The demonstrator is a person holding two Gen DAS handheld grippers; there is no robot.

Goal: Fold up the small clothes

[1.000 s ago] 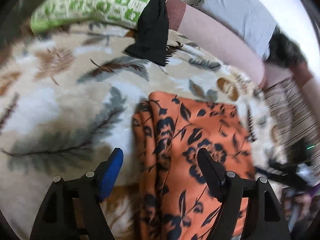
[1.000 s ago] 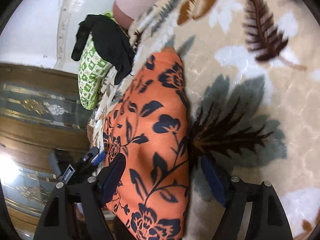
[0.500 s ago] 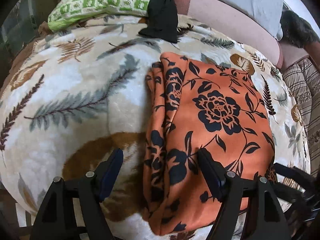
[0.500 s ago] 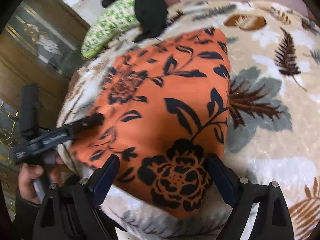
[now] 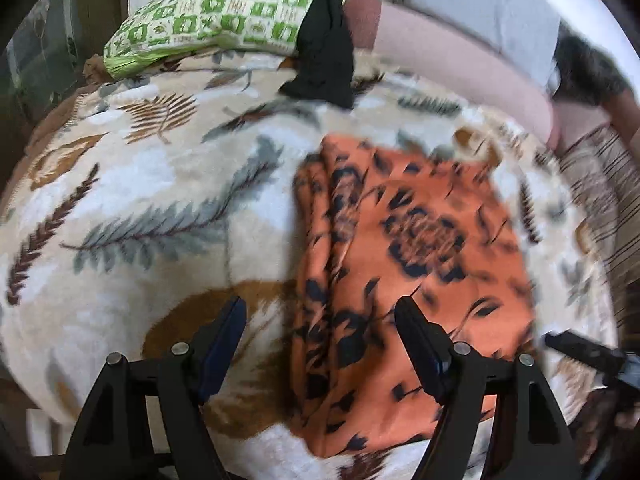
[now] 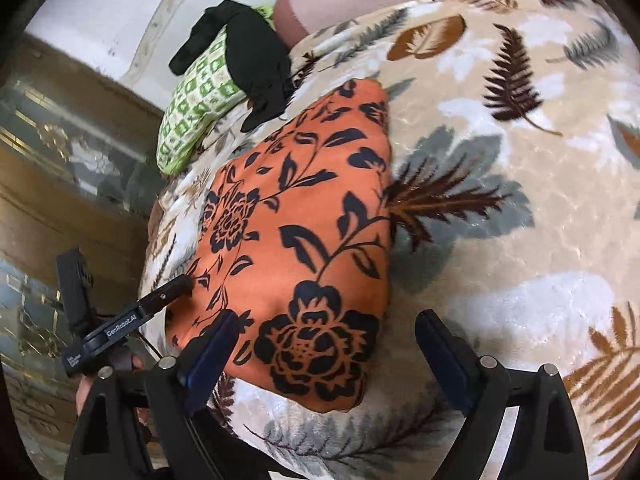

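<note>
An orange garment with a black flower print (image 5: 420, 240) lies folded on the leaf-patterned blanket (image 5: 160, 184). My left gripper (image 5: 320, 312) hovers open over the garment's layered left edge, with nothing held. In the right wrist view the same garment (image 6: 304, 220) lies flat, and my right gripper (image 6: 328, 320) stands wide open above its near end, pads clear of the cloth. A finger of the left gripper (image 6: 160, 298) reaches the garment's left edge there, with a hand below it.
A green checked pillow (image 5: 216, 24) with a black garment (image 5: 328, 48) draped over it lies at the far side. A pink bolster (image 5: 460, 68) and striped fabric (image 5: 600, 208) border the right. A wood and glass cabinet (image 6: 60, 160) stands past the bed's edge.
Both grippers have drawn back from the orange garment, so more of it shows. The right jaws have widened and that view has rolled.
</note>
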